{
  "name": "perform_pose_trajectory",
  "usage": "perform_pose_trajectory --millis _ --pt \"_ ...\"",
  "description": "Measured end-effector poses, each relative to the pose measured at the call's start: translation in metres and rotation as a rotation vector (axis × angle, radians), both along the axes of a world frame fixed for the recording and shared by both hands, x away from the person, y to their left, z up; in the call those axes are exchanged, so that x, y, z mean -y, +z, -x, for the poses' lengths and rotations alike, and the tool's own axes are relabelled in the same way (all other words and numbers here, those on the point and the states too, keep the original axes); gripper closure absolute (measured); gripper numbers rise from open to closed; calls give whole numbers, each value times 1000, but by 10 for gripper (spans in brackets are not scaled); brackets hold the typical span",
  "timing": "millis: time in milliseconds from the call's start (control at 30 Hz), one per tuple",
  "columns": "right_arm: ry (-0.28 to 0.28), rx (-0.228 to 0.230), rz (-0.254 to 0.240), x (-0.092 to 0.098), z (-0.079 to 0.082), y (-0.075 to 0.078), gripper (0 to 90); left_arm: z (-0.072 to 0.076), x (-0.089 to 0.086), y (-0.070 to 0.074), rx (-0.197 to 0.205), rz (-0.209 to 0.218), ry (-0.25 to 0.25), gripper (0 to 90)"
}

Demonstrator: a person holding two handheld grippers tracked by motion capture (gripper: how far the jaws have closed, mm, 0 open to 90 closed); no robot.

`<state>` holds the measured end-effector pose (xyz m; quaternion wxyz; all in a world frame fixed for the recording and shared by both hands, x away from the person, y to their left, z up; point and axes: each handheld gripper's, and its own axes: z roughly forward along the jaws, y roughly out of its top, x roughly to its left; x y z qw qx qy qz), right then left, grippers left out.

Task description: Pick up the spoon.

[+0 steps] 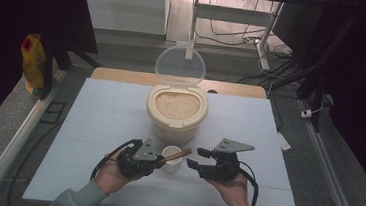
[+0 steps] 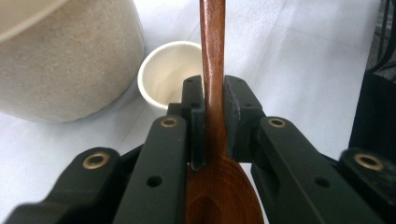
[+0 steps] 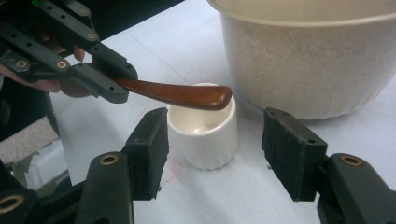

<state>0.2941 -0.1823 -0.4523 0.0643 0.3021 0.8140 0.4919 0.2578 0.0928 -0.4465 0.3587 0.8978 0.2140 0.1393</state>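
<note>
A brown wooden spoon (image 2: 212,56) is clamped at its neck in my left gripper (image 2: 214,93), which is shut on it. The spoon's bowl lies back between the jaws, and its handle (image 3: 180,94) reaches forward over a small white cup (image 3: 205,135). The cup (image 1: 172,156) looks empty and stands just in front of a beige container of rice (image 1: 176,108) with its clear lid (image 1: 180,65) raised. My right gripper (image 3: 215,135) is open, one jaw on each side of the cup without touching it. From above, the left gripper (image 1: 158,160) and right gripper (image 1: 198,158) flank the cup.
A pale blue mat (image 1: 99,121) covers the table, with a wooden strip (image 1: 118,75) along its far edge. A yellow package (image 1: 33,62) stands off the table at the far left. Metal rails (image 1: 17,138) run along both sides. Desk legs and cables (image 1: 257,36) lie beyond.
</note>
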Motion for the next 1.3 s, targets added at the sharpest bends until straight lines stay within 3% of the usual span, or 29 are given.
perform_pose_trajectory --millis 333,600,967,1300 --pt "-21 -70 -83 -5 -1 -6 398 2 6 -2 25 32 9 784" --pt "-36 -75 -131 -11 0 -6 434 8 15 -5 64 29 7 783" --pt "-69 -70 -216 -13 0 -1 587 13 16 -5 107 -3 25 785" --pt "-20 -70 -292 -15 -1 2 748 14 16 -7 109 -23 24 783"
